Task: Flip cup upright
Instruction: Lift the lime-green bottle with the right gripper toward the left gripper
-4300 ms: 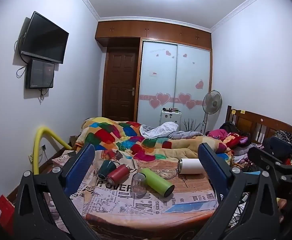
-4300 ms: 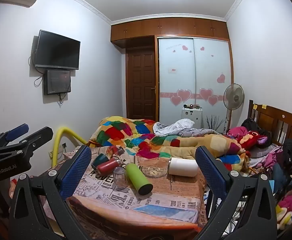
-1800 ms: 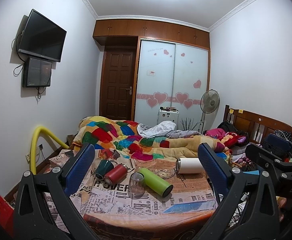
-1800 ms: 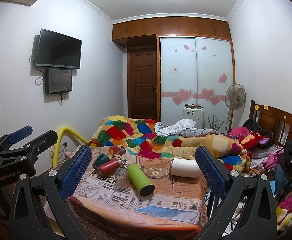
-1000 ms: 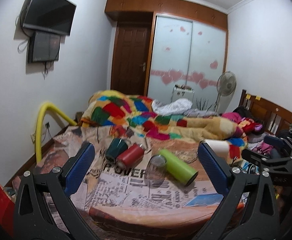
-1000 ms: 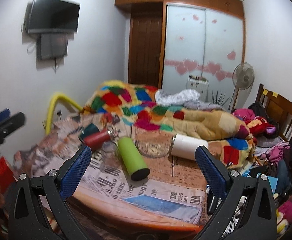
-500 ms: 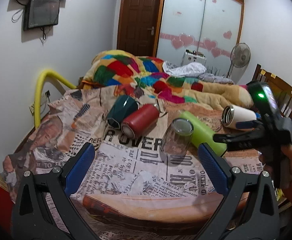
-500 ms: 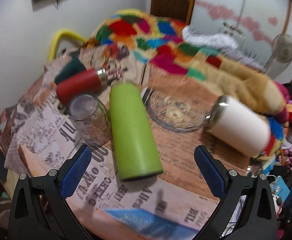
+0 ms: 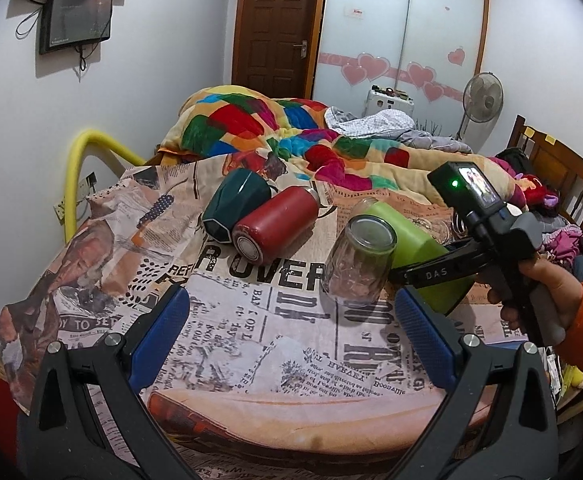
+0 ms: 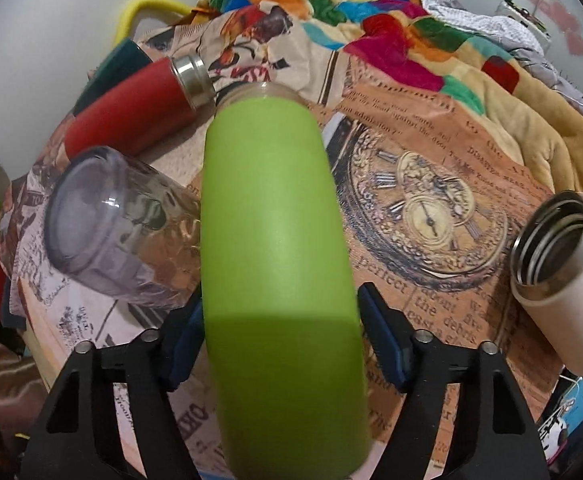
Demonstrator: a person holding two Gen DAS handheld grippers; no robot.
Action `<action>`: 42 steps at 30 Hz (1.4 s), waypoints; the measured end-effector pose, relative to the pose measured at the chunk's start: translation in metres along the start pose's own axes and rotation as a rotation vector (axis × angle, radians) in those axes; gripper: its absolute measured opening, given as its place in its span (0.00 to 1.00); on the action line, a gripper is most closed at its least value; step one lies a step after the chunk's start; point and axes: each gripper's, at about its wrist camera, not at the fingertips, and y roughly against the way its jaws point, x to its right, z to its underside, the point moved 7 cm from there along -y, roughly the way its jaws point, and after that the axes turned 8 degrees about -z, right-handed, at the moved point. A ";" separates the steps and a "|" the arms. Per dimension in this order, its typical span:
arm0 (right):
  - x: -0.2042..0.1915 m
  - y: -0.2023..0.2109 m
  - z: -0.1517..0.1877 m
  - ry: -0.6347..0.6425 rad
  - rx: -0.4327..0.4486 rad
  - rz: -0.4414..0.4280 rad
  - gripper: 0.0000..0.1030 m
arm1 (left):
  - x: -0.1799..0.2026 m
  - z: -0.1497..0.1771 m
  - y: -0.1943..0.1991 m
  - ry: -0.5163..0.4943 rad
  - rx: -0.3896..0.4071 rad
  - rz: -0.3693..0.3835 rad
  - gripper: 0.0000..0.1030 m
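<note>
A glass [image 10: 119, 228] stands upside down, touching the left side of a green cup [image 10: 279, 248] that lies on its side mid-table. The right gripper [image 10: 279, 340] straddles the cup, jaws spread and seemingly not yet pinching, so tilting it up could topple the glass. The left gripper [image 9: 291, 340] hovers wide open.

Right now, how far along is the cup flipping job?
Nothing is upright yet. The right gripper straddles the lying lime-green metal tumbler, pads beside it but not visibly clamped. The left gripper hangs open. The clear glass cup is inverted; the red flask lies sideways.
</note>
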 end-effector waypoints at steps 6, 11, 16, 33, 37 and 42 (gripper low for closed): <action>0.003 0.003 0.002 -0.021 0.020 -0.006 0.62 | 0.000 -0.002 0.001 -0.002 0.004 0.000 1.00; 0.005 0.013 0.006 -0.042 0.045 -0.013 0.60 | -0.001 -0.004 0.007 0.005 0.016 0.005 1.00; 0.005 0.039 0.007 -0.047 0.093 -0.004 0.60 | 0.000 -0.011 0.021 0.008 0.046 0.009 1.00; -0.056 0.148 -0.004 0.107 0.346 -0.014 0.60 | -0.015 -0.030 0.079 0.024 0.147 -0.021 1.00; -0.082 0.155 -0.005 0.169 0.382 -0.047 0.60 | -0.024 -0.030 0.085 0.036 0.157 -0.041 1.00; -0.106 0.139 0.000 0.227 0.367 -0.096 0.60 | -0.037 -0.028 0.084 0.055 0.149 -0.059 1.00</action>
